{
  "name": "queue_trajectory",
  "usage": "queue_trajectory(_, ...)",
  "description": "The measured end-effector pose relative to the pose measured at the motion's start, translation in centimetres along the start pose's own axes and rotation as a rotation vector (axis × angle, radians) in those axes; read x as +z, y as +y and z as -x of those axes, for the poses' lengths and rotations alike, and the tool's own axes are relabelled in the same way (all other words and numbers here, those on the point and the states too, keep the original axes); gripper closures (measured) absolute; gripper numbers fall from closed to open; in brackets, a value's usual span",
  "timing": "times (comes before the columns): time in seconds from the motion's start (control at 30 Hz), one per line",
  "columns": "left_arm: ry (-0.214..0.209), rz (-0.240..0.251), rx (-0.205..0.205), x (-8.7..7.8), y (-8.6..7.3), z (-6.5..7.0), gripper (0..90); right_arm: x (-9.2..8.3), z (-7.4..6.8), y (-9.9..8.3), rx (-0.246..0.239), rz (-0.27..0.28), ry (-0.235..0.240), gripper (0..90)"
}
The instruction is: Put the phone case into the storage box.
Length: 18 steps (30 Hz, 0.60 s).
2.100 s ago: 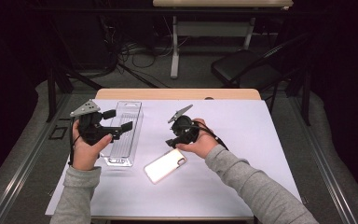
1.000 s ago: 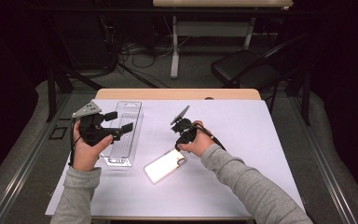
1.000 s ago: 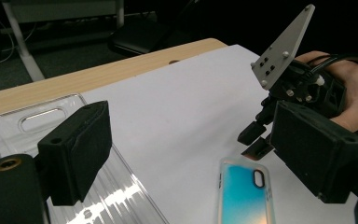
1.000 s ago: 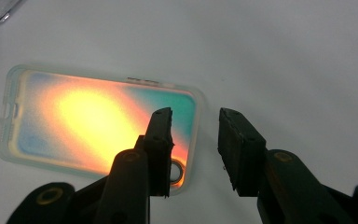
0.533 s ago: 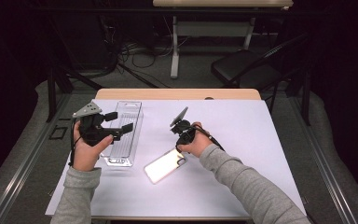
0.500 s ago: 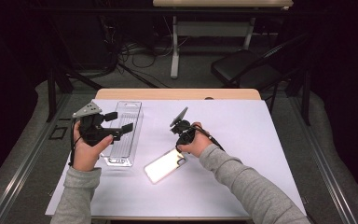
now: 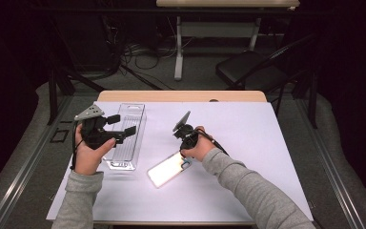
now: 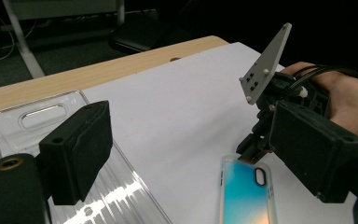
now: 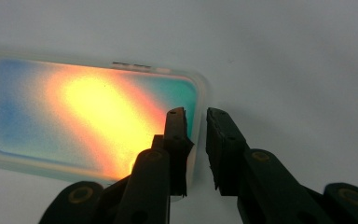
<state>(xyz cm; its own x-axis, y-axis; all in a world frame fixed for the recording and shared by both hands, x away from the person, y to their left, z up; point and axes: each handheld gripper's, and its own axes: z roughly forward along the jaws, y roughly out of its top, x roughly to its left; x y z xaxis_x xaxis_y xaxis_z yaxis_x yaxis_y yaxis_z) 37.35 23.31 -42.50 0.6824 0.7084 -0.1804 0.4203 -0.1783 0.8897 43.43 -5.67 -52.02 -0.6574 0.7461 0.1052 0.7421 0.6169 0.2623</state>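
Closing right gripper (image 9: 196, 116) astride phone case (image 9: 88, 112) edge, gap remaining, to lift it | left gripper (image 7: 122, 124) apart, idle over clear tray (image 7: 126, 143)

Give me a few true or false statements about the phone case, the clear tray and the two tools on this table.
1. The phone case lies flat on the white table cover. True.
2. The right tool straddles one end wall of the phone case, one jaw inside it and one outside. True; its jaws have just been closing.
3. The left tool grips the phone case. False: it hangs open over the clear tray, holding nothing.
4. The clear tray is stacked on the phone case. False: they lie apart, the tray to the left in the high view.
5. The phone case is plain black. False: it shows blue, yellow and orange.
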Motion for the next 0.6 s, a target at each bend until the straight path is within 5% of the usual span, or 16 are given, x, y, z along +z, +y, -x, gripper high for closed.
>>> queue_trajectory(0.6, 0.0, -0.001, -0.001, 0.07, -0.07, -0.07, 13.2, 0.51, -0.1, -0.03, 0.008, -0.045, -0.003, 81.5)
